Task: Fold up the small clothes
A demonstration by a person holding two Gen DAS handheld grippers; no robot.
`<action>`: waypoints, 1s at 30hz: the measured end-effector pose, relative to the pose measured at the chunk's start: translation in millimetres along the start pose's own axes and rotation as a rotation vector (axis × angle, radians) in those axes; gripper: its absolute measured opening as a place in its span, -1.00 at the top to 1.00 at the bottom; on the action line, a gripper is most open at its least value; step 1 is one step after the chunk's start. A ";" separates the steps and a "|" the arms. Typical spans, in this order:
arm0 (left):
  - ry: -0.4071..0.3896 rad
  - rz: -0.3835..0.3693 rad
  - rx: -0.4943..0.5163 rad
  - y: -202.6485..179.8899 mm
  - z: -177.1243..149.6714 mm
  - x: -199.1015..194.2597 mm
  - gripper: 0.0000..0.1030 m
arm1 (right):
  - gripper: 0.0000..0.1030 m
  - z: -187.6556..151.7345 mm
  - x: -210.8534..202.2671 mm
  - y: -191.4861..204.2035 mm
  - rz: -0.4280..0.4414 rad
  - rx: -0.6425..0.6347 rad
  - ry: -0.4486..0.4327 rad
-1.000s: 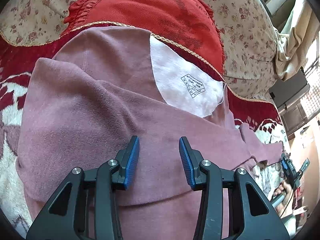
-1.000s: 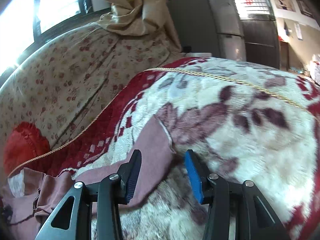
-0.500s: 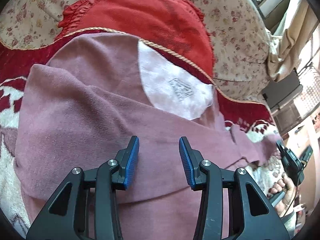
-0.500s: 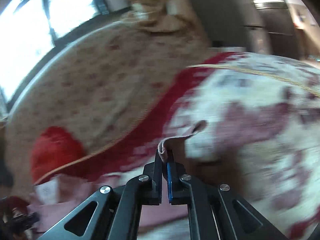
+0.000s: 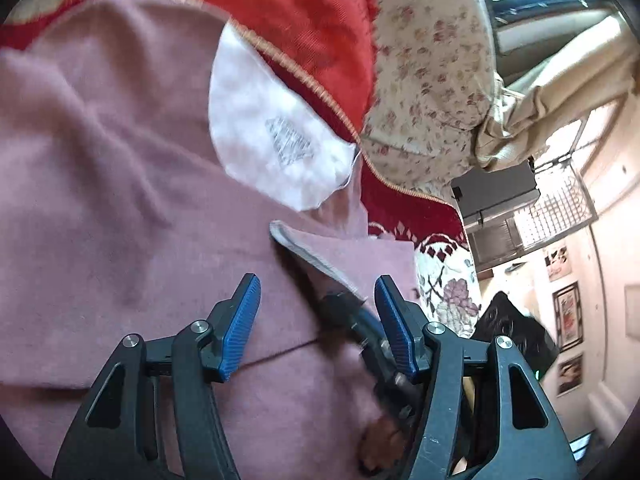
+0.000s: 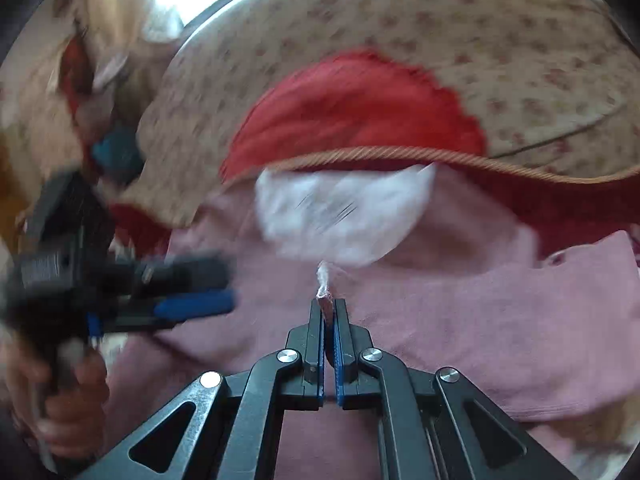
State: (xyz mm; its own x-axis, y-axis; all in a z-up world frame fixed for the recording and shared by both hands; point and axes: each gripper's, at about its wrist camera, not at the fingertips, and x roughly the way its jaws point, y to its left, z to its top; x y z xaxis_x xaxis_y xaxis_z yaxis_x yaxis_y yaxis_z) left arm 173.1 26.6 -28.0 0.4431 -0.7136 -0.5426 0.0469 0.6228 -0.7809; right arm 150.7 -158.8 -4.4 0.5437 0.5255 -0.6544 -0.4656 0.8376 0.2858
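Observation:
A dusty pink garment (image 5: 120, 168) with a white inner neck lining (image 5: 272, 136) lies spread on the sofa blanket. My left gripper (image 5: 316, 300) is open and empty, hovering over the garment's middle. My right gripper (image 6: 329, 304) is shut on the pink sleeve end (image 6: 325, 298) and holds it over the garment body (image 6: 480, 312), just below the white lining (image 6: 344, 216). In the left wrist view the right gripper (image 5: 360, 320) shows between my left fingers, with the folded-over sleeve (image 5: 352, 256) trailing from it. The left gripper also shows blurred in the right wrist view (image 6: 192, 304).
A red cushion (image 6: 360, 112) leans on the floral sofa back (image 6: 520, 40) just behind the garment. A red and white floral blanket (image 5: 444, 272) covers the seat. A dark cabinet (image 5: 496, 188) and a window grille stand off to the right.
My right gripper has shut on the sleeve end and carried it left across onto the garment body. My left gripper stays open and has shifted slightly over the garment.

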 end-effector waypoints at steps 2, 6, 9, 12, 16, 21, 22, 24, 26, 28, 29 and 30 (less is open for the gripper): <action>0.022 0.003 -0.018 2.4 -1.2 3.9 -0.14 | 0.94 -3.4 1.6 8.6 0.018 -0.026 -0.006; 0.037 -0.022 -0.021 0.7 -1.7 6.7 -0.17 | 0.94 -6.9 1.5 14.6 0.066 -0.047 -0.022; 0.032 -0.020 -0.024 0.4 -0.3 15.2 -0.22 | 0.93 -7.4 1.6 10.0 0.077 -0.037 -0.002; 0.041 -0.014 -0.003 -2.2 -1.0 26.6 -0.22 | 0.93 -7.2 2.0 7.3 0.067 -0.026 0.016; 0.056 -0.014 0.030 -7.1 -3.7 30.9 -0.22 | 0.92 -11.8 -2.5 11.2 0.055 -0.048 0.055; 0.057 -0.005 0.049 -8.6 -5.5 32.9 -0.22 | 0.91 -18.7 -16.5 11.8 0.058 -0.093 0.061; 0.056 0.002 0.060 -9.8 -6.3 33.1 -0.22 | 0.91 -19.5 -19.9 10.9 0.066 -0.095 0.063; 0.054 0.019 0.084 -12.2 -7.9 34.0 -0.22 | 0.91 -20.4 -27.2 6.8 0.065 -0.090 0.077; 0.050 0.042 0.110 -14.7 -9.8 35.1 -0.22 | 0.91 -19.8 -35.0 -1.1 0.025 -0.089 0.110; 0.043 0.079 0.139 -17.0 -12.4 35.4 -0.21 | 0.91 -15.6 -44.1 -13.6 -0.066 -0.103 0.140; 0.041 0.094 0.153 -18.2 -13.1 36.0 -0.17 | 0.91 -12.2 -47.7 -19.2 -0.108 -0.112 0.153; 0.038 0.115 0.169 -19.0 -13.9 36.5 -0.08 | 0.91 -5.8 -53.7 -28.7 -0.169 -0.122 0.162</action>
State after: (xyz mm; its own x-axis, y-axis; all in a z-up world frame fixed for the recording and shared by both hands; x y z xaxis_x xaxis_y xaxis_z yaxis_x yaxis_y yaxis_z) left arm 175.9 -15.7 -37.3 0.4200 -0.6443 -0.6391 0.1487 0.7435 -0.6520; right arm 130.8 -212.0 18.5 0.5066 0.3404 -0.7921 -0.4635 0.8822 0.0827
